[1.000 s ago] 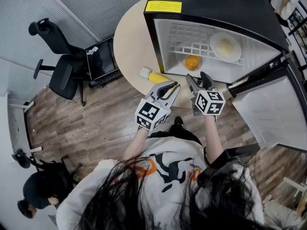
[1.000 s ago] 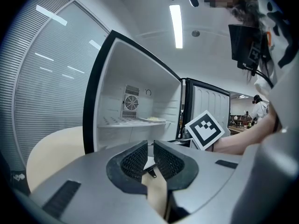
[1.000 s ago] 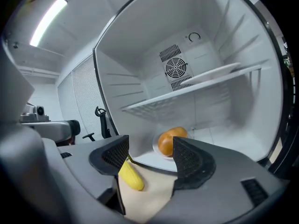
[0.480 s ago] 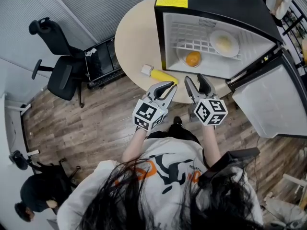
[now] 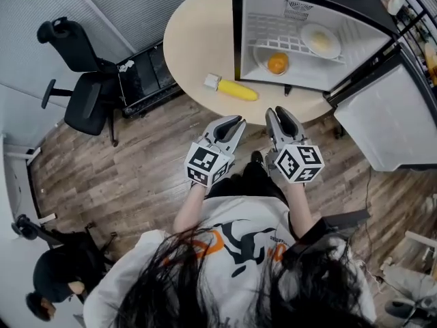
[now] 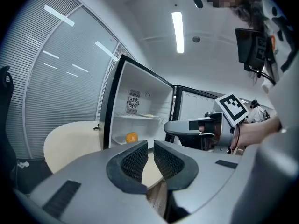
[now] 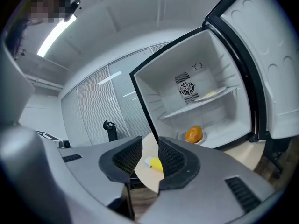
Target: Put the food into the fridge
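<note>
Both tongs have backed away from the fridge mouth since a second ago and now hang over the floor, off the edge of the surface. The right tongs' jaws have just been closing from wide to a narrow gap, with nothing between them.

- yellow food item [image 5: 233, 89]: not in yet. It lies flat on the surface [image 5: 194, 46], near the person's edge and just left of the fridge [image 5: 249, 33] opening. Nothing touches it. Being that close to the opening probably makes the carry short.
- orange [image 5: 277, 63]: already inside, on a dish on the fridge floor. The plate [image 5: 321, 39] with pale food sits on the wire shelf above, so those two look done.
- fridge door [image 5: 389, 121]: swung fully open to the right, which leaves the mouth clear for loading.
- right tongs [image 5: 280, 113]: released and empty, pads apart by a small gap. In the right gripper view the yellow item shows through that gap, so this one is likely lining up for the pick. It would need to reopen first.
- left tongs [image 5: 235, 121]: almost together with a thin slit left, nothing in it. They're parked beside the right pair and look idle.

The office chair [image 5: 82, 94] is well off to the left and not in the way.

Judged about two-thirds done, with one item left.
</note>
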Action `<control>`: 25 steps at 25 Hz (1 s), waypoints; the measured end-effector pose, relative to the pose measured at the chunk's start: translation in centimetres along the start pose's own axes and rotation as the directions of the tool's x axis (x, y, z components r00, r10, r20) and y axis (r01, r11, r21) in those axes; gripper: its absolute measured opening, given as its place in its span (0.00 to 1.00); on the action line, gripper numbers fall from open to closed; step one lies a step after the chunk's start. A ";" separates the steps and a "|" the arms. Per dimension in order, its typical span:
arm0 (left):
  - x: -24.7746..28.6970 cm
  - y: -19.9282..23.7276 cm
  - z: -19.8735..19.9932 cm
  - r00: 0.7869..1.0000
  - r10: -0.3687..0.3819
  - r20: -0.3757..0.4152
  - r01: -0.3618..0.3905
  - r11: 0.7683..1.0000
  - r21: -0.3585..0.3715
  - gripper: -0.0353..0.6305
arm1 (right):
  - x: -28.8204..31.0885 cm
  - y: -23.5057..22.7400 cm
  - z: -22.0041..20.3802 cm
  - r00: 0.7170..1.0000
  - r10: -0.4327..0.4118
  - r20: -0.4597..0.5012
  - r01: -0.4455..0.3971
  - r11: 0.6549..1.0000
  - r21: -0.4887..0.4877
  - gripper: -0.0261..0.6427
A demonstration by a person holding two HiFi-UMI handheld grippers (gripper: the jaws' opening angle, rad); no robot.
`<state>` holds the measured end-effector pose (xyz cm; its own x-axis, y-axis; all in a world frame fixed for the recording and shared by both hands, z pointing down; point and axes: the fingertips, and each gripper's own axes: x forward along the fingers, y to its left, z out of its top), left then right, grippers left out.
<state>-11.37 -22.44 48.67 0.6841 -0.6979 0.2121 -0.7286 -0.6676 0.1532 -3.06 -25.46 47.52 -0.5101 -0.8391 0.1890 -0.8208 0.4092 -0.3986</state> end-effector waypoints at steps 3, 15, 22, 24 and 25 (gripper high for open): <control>-0.5 -1.2 -0.6 1.000 -0.019 -0.003 0.019 1.000 -0.006 0.11 | -1.7 0.2 -0.9 1.000 -0.019 -0.004 0.019 1.000 0.007 0.19; -0.7 -6.3 0.1 0.997 -0.077 0.027 0.077 0.997 0.011 0.11 | -6.5 -0.1 -2.3 0.999 -0.044 -0.028 0.044 0.999 -0.001 0.18; -1.4 -8.7 1.7 0.997 -0.021 0.068 0.019 0.999 0.025 0.11 | -10.1 -0.2 -2.7 0.999 -0.019 -0.034 0.018 1.000 -0.021 0.15; -2.2 -10.4 1.4 0.998 -0.010 0.064 0.008 1.000 0.025 0.11 | -11.6 -0.3 -3.0 0.999 -0.012 -0.039 0.011 1.000 -0.022 0.14; -2.6 -11.4 1.1 0.998 -0.005 0.058 0.004 1.000 0.024 0.11 | -12.3 -0.3 -3.3 0.999 -0.006 -0.044 0.005 1.000 -0.023 0.14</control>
<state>-4.83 -13.32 45.34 0.6887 -0.7083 0.1551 -0.7250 -0.6762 0.1309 2.61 -14.03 48.26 -0.5159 -0.8251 0.2304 -0.8290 0.4131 -0.3770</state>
